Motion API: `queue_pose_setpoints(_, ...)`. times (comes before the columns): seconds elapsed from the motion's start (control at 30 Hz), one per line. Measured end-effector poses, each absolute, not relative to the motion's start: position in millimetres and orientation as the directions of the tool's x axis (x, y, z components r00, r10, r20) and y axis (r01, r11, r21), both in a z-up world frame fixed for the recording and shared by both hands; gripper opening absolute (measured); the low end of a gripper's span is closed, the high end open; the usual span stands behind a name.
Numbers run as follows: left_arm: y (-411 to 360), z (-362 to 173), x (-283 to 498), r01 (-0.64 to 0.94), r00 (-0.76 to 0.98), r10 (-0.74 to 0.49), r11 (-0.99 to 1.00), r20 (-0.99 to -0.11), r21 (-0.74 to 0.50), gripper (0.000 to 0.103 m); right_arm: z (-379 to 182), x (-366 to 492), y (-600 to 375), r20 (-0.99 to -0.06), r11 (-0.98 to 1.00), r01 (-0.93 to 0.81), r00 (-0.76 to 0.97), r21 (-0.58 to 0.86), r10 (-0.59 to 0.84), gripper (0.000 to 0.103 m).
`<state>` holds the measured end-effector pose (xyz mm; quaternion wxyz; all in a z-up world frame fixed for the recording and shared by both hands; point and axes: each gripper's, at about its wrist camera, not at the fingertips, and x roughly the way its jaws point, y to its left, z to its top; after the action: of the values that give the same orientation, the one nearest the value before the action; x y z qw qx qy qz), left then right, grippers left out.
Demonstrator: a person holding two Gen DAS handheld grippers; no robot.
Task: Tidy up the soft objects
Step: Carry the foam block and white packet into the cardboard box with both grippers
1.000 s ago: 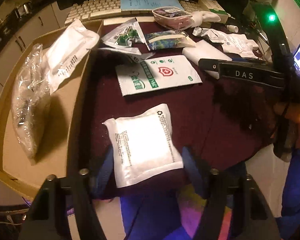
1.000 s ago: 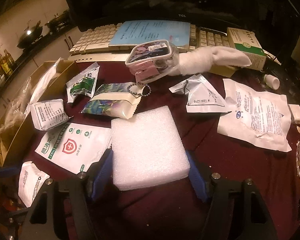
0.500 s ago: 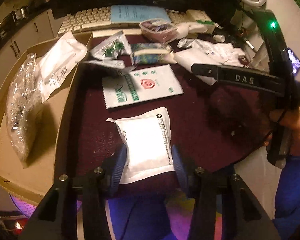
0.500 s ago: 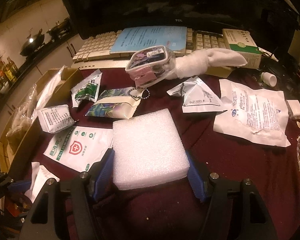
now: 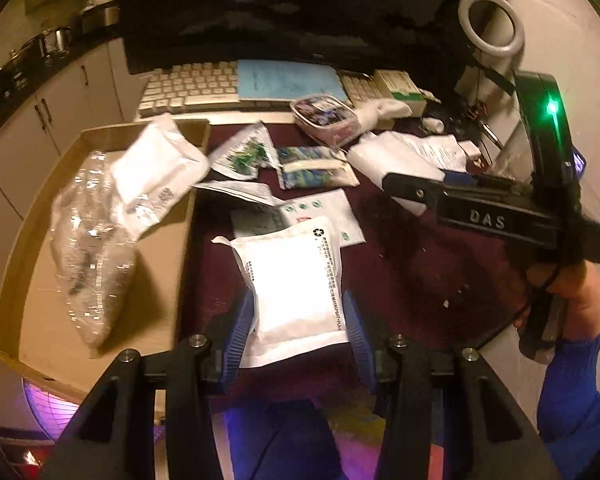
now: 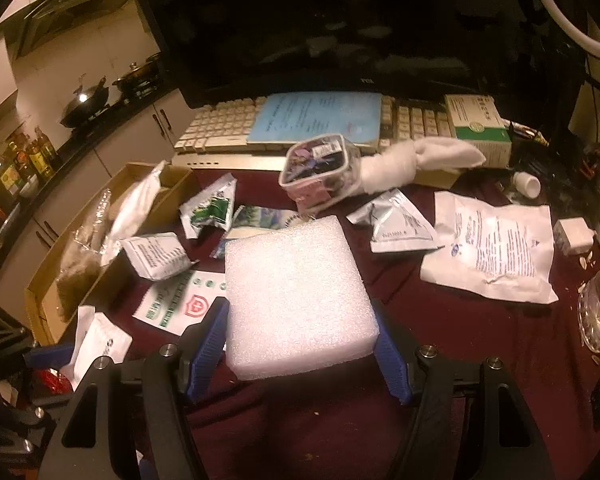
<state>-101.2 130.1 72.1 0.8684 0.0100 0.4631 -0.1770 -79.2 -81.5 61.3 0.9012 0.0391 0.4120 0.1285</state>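
Observation:
My left gripper (image 5: pixel 298 316) is shut on a white sealed pouch (image 5: pixel 292 284) with printed text, its blue pads pressing both sides. The pouch hangs a little above the dark red tablecloth (image 5: pixel 420 288). My right gripper (image 6: pixel 298 344) is shut on a white foam block (image 6: pixel 296 292), also held off the cloth. To the left lies an open cardboard box (image 5: pixel 156 280) holding a clear plastic bag (image 5: pixel 88 248) and a white packet (image 5: pixel 156 172). In the right wrist view the left-held pouch (image 6: pixel 96 340) shows at the lower left.
Several sachets and packets lie on the cloth: a green-printed packet (image 6: pixel 172 304), a silver sachet (image 6: pixel 400 224), a large white packet (image 6: pixel 492 252). Behind them are a clear zip case (image 6: pixel 320 168), a rolled white cloth (image 6: pixel 412 160), a keyboard (image 6: pixel 220 128) and a dark monitor (image 6: pixel 320 20).
The left jaws closed onto the white pouch and lifted it off the cloth. The right gripper rose with the foam block. Both views now look from higher up.

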Motion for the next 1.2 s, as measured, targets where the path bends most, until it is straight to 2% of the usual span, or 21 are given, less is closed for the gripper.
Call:
queue_pose_setpoints(0.9,220.0,82.0,-94.7,0.112,0.589,-0.206,0.978,-0.782,-0.173,0.046,89.5,-71.4,-16.9,-0.687,0.9,-0.381,0.596,0.212,0.415,0.073)
queue_pose_setpoints(1.2,269.0,76.2,-97.1,-0.016,0.614,-0.136,0.983,-0.778,-0.184,0.046,96.6,-66.3,13.0,-0.679,0.864,-0.446,0.56,0.234,0.474,0.073)
